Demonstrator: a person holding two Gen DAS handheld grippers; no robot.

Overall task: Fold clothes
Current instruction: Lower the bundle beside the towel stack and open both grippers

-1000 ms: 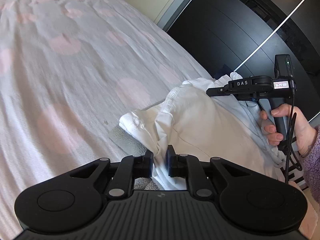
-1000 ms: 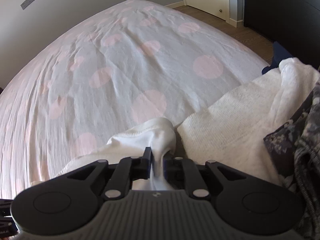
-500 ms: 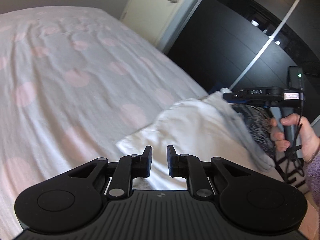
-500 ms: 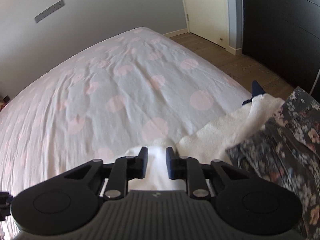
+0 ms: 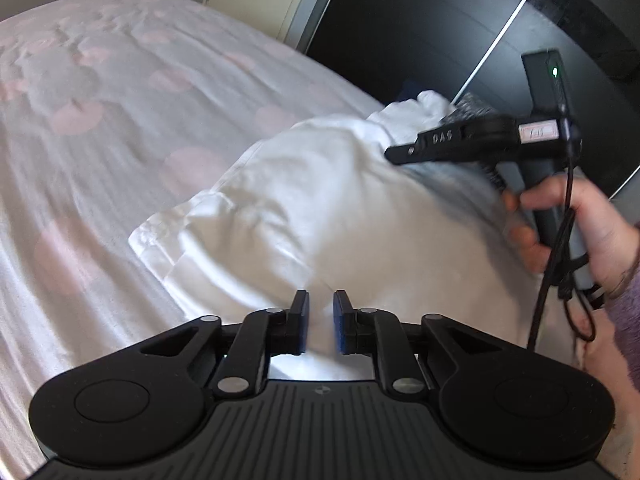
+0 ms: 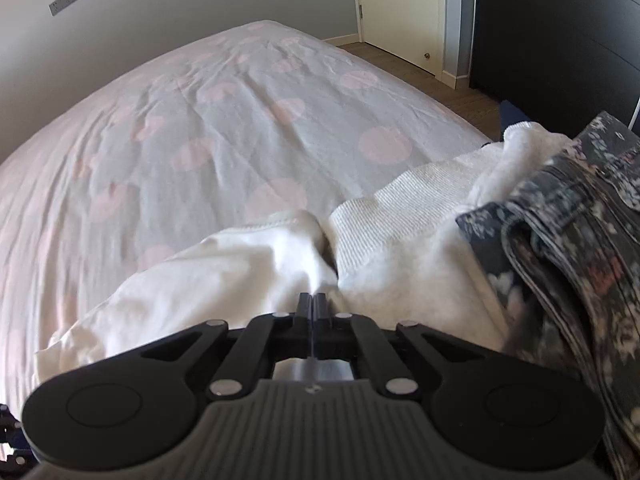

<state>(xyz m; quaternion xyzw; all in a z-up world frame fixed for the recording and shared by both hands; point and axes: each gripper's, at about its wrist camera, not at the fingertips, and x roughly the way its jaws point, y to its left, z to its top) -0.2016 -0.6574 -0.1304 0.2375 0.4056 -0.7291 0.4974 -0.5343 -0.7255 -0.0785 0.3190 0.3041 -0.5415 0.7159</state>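
- The left hand-held gripper [image 5: 319,320] was spread, with a clear gap between its two fingers and nothing held in that gap; it hung just above the near edge of the white garment [image 5: 320,216].
- The right hand-held gripper [image 6: 313,312] had its fingers pressed together; they met right at the white garment [image 6: 224,276], but I cannot tell whether any cloth was caught between them.
- In the left wrist view the right hand-held gripper [image 5: 404,154] was seen from the side, over the far part of the white garment; a hand [image 5: 576,232] in a purple sleeve [image 5: 628,280] gripped its handle, and a black cable [image 5: 556,260] hung down from it.
- The white garment lay crumpled on the bed [image 6: 240,128], near the bed's right edge; the bed cover was pale with pink dots.
- A white knitted piece [image 6: 400,208] lay touching the white garment on its right; a dark floral garment [image 6: 568,232] lay partly on top of that knitted piece, further to the right.
- Behind the bed stood a dark wardrobe [image 5: 420,32] and a light door [image 6: 400,4]; the floor was of wood [image 6: 452,92].
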